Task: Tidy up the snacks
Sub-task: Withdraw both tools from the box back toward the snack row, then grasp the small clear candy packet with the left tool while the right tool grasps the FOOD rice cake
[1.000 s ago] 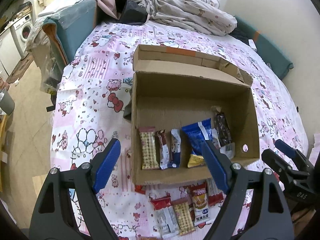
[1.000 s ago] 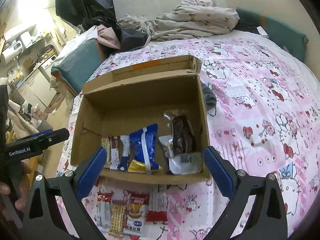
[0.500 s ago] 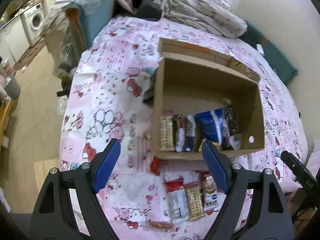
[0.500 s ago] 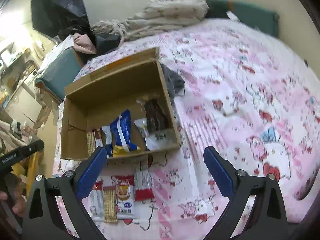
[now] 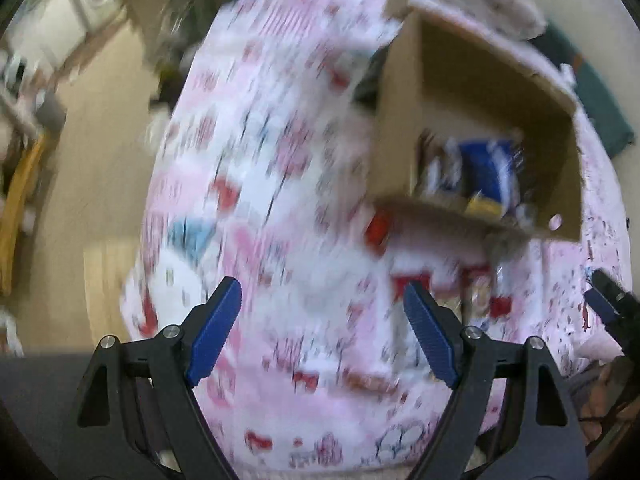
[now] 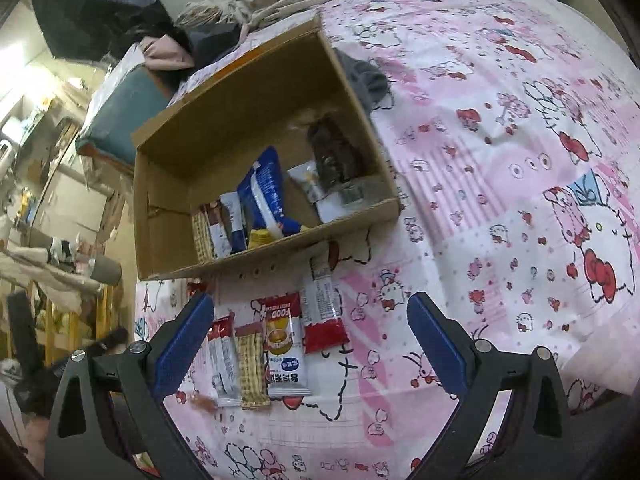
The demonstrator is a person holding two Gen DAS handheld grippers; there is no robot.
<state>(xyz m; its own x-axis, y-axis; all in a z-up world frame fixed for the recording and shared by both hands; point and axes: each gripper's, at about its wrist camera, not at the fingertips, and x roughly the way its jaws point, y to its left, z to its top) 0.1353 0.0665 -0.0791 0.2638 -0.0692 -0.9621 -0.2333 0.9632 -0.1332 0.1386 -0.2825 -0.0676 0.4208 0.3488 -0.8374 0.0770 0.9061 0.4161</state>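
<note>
Four snack packets [image 6: 276,348] lie side by side on the pink bedsheet [image 6: 500,184] just in front of the cardboard box [image 6: 160,208], which already holds several more. Both the right tongs [image 6: 310,344] and the left tongs [image 5: 322,330] stand wide and empty. The packets look light, thin and crinkly, likely slippery, so pinching one across its narrow middle seems safest.

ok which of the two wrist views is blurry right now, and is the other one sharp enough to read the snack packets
Left wrist view: heavy motion smear over the bedsheet and cardboard box; only its tongs look crisp. Right wrist view: sharp, the packet row legible, edges fisheye-bent.
</note>
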